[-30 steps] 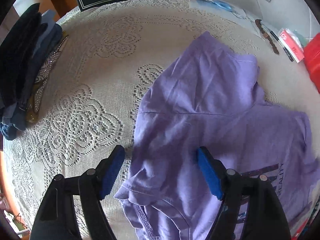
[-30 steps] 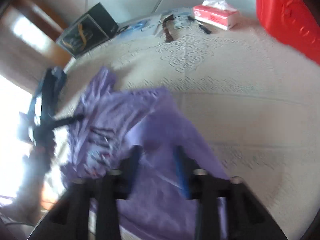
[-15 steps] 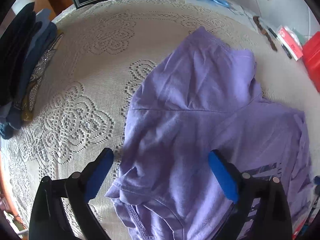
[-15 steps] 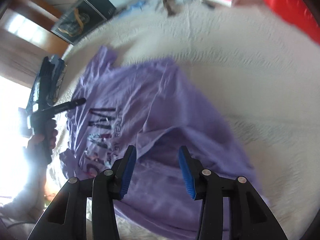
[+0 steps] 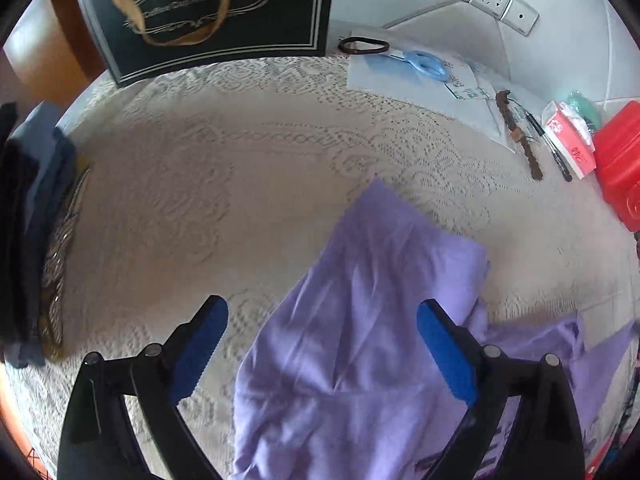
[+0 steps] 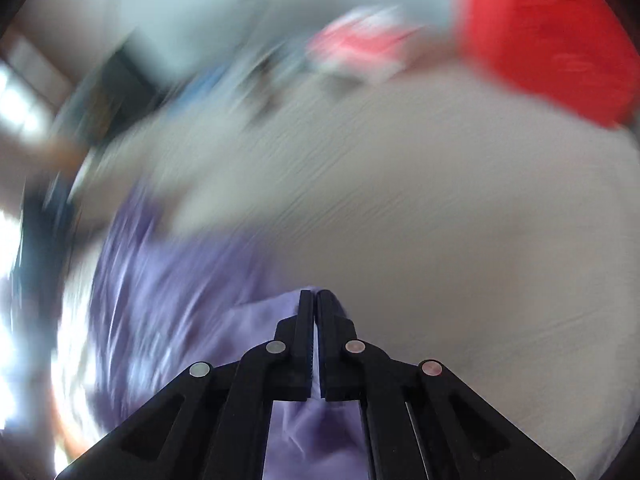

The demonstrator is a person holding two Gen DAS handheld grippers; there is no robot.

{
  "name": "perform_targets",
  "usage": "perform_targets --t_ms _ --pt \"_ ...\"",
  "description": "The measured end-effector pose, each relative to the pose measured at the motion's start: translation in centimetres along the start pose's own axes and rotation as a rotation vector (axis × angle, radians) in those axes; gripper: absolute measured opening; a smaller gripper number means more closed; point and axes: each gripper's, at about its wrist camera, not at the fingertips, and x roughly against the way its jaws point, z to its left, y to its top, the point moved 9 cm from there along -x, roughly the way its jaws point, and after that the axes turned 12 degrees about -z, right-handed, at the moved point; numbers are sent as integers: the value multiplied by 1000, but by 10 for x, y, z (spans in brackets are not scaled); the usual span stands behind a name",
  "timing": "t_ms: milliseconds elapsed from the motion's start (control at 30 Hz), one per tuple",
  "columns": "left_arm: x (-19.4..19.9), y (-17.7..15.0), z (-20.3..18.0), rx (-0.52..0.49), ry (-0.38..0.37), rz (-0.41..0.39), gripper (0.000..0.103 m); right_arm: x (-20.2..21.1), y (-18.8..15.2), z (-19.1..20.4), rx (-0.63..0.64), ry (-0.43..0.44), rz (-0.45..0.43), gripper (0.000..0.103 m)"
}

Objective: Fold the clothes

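Observation:
A purple T-shirt (image 5: 360,340) lies spread on the lace-covered table (image 5: 220,184), one sleeve pointing away from me. My left gripper (image 5: 322,322) is wide open above the shirt's near part, its blue pads on either side of the cloth and not touching it. In the blurred right wrist view my right gripper (image 6: 314,296) is shut on a fold of the purple T-shirt (image 6: 168,304), which trails off to the left.
A dark pile of folded clothes (image 5: 28,232) lies at the left edge. A black gift bag (image 5: 208,12) stands at the back. Papers, blue scissors (image 5: 426,65), pens, a tissue pack (image 5: 568,136) and a red box (image 5: 620,160) sit at the back right.
My right gripper has closed on the shirt and is moving fast, blurring its view. My left gripper has opened wider and tilted up, and the shirt has slid toward me.

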Motion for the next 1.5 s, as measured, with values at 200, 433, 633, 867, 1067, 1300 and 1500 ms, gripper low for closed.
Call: perform_targets --t_ms 200,433,633,867,1067,1300,1500 --pt "-36 9 -20 -59 20 44 97 6 54 -129 -144 -259 -68 48" --pt "-44 4 -23 -81 26 90 99 -25 13 -115 -149 -147 69 53" --pt "-33 3 -31 -100 5 118 52 -61 13 -81 -55 -89 58 94" --pt "-19 31 -36 -91 11 56 5 -77 -6 -43 198 -173 109 8" --pt "-6 56 -40 -82 17 -2 5 -39 46 -30 202 -168 -54 7" --pt "-28 134 -63 -43 10 -20 7 -38 121 -58 103 -240 -188 30" --pt "1 114 -63 -99 33 32 9 -24 110 -83 20 -237 -167 66"
